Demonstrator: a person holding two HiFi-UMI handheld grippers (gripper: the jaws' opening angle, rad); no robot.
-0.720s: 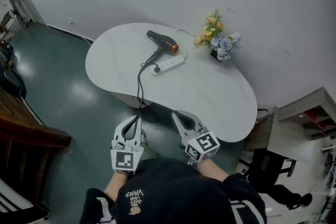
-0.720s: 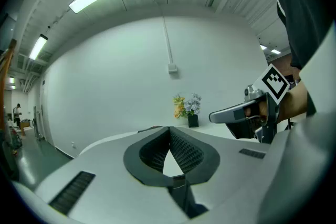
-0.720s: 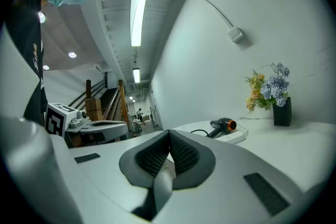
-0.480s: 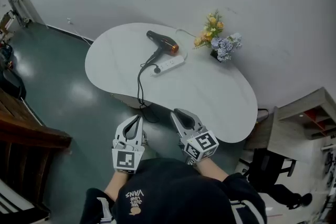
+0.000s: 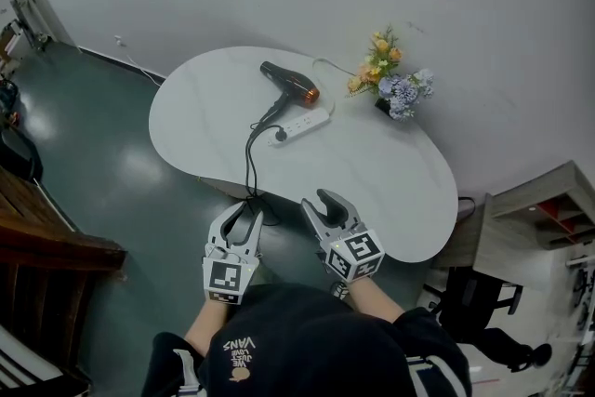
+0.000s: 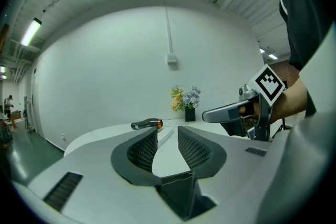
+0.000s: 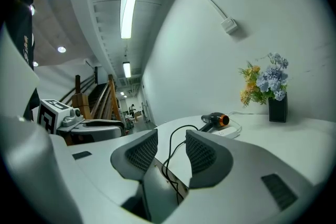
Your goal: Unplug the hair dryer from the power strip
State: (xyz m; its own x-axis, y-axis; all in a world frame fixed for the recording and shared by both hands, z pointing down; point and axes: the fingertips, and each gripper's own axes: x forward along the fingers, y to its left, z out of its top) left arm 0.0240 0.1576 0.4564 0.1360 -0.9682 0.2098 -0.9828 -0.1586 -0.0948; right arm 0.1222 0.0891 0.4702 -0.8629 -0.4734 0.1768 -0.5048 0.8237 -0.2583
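Observation:
A black hair dryer (image 5: 290, 84) with an orange ring lies on the far part of the white kidney-shaped table (image 5: 390, 172). Just in front of it is a white power strip (image 5: 302, 123) with a black plug (image 5: 279, 136) in its near end. The black cord (image 5: 249, 165) runs over the near edge toward the floor. My left gripper (image 5: 244, 220) and right gripper (image 5: 330, 205) hover side by side before that edge, both open and empty. The dryer (image 6: 147, 124) shows beyond the left gripper (image 6: 167, 131). Dryer (image 7: 215, 120), strip (image 7: 227, 132) and cord (image 7: 176, 139) lie beyond the right gripper (image 7: 171, 136).
A dark vase of flowers (image 5: 390, 74) stands at the table's back right near the wall. Dark wooden furniture (image 5: 46, 237) is at the left, a shelf unit (image 5: 558, 200) and a black chair (image 5: 483, 311) at the right. A thin white cable (image 5: 330, 62) trails behind the dryer.
Both grippers have edged a little forward toward the table's near edge. The dryer, strip and cord lie where they were.

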